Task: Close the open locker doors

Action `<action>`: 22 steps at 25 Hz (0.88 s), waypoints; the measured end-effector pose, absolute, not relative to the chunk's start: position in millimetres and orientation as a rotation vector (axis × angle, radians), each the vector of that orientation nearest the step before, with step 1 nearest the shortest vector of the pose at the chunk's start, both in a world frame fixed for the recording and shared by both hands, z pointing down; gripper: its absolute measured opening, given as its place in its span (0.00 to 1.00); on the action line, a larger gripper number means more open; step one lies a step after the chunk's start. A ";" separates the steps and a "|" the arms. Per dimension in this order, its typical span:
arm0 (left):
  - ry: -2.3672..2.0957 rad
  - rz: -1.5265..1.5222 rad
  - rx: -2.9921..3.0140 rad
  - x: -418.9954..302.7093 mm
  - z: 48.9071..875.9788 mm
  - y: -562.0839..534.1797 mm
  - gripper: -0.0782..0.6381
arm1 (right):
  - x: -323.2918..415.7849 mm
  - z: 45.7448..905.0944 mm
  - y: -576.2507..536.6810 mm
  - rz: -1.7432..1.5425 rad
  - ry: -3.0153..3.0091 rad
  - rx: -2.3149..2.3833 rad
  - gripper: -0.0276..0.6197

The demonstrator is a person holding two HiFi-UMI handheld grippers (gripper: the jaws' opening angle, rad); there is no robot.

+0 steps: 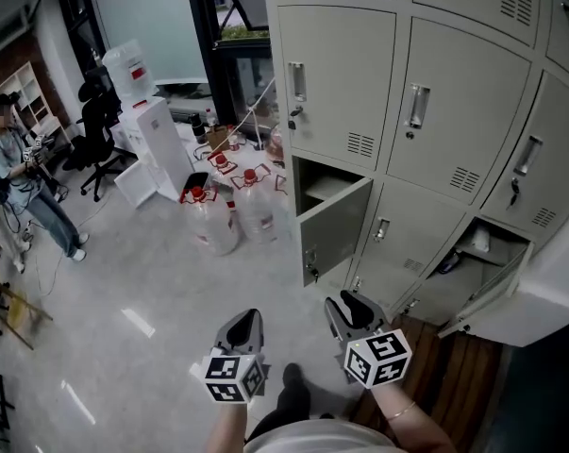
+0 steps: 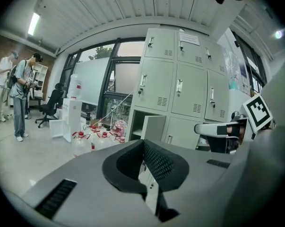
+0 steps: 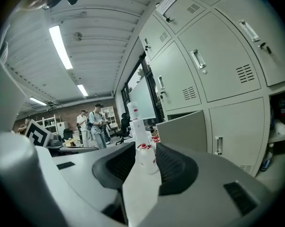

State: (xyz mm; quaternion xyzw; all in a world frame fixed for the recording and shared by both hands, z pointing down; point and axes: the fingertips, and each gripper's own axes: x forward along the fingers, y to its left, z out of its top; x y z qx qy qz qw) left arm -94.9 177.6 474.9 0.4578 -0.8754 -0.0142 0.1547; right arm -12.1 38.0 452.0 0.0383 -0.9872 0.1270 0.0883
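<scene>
A bank of grey lockers (image 1: 435, 111) fills the upper right of the head view. A bottom-row door (image 1: 333, 229) in the left column stands half open, and farther right another low door (image 1: 492, 289) hangs ajar. My left gripper (image 1: 242, 328) and right gripper (image 1: 353, 311) are held low in front of the lockers, clear of both doors. In the left gripper view the left gripper (image 2: 143, 143) has its tips together with nothing held, pointing at the open door (image 2: 154, 129). In the right gripper view the right gripper (image 3: 143, 151) is open and holds nothing, with the open door (image 3: 182, 131) just to its right.
Several large water bottles (image 1: 213, 217) with red caps stand on the floor left of the lockers. Behind them are a white water dispenser (image 1: 157, 144) and an office chair (image 1: 95, 140). A person (image 1: 25, 187) stands at far left. Brown planks (image 1: 454, 376) lie under the right locker.
</scene>
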 end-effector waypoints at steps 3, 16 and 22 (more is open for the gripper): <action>-2.506 -0.047 1.315 -135.5 474.0 167.3 0.14 | -57.1 445.3 27.9 0.337 -2.951 0.125 0.23; -2.436 -0.085 1.382 -247.9 473.7 142.9 0.14 | -176.0 449.7 -3.3 0.281 -2.905 0.278 0.25; -2.438 -0.085 1.393 -276.1 478.5 143.3 0.14 | -198.2 456.4 -7.3 0.247 -2.869 0.333 0.26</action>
